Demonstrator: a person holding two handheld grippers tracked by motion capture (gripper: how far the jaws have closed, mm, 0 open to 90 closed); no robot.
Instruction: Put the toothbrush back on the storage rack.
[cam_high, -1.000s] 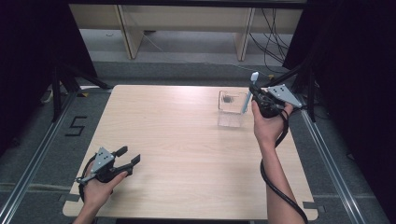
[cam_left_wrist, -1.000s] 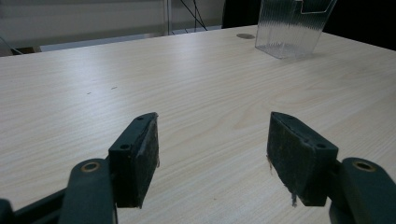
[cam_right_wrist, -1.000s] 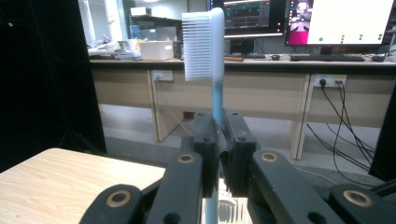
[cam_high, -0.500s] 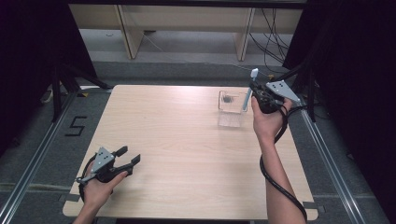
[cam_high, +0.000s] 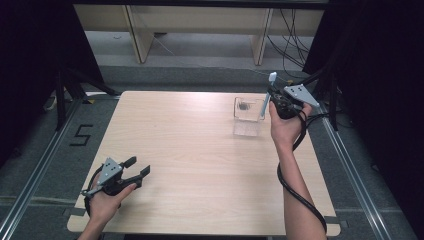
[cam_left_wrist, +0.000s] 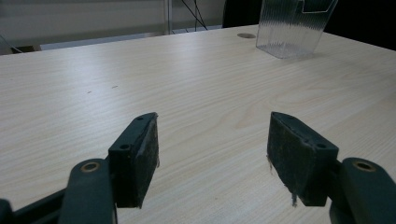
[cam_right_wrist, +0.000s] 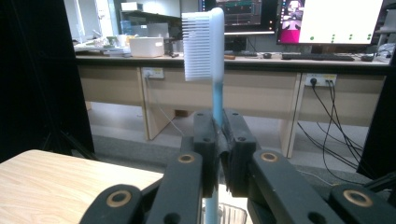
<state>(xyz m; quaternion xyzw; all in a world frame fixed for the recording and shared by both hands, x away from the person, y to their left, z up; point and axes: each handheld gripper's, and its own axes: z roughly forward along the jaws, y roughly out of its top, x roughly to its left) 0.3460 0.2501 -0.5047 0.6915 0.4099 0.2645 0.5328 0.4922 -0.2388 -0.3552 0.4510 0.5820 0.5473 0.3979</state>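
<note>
A blue-and-white toothbrush stands upright with its bristle head on top, and my right gripper is shut on its handle. In the right gripper view the white bristle head rises above the closed jaws of the right gripper. A clear ribbed plastic container stands on the table just left of and below that gripper; the brush's lower end hangs by its right rim. My left gripper rests low near the table's front left corner, open, with nothing between its pads.
The light wooden table has a small round hole beside the container. Desk frames and cables stand on the floor beyond the far edge. A metal rail runs along each side of the table.
My right gripper has risen slightly with the toothbrush still in it. The left gripper has not moved.
</note>
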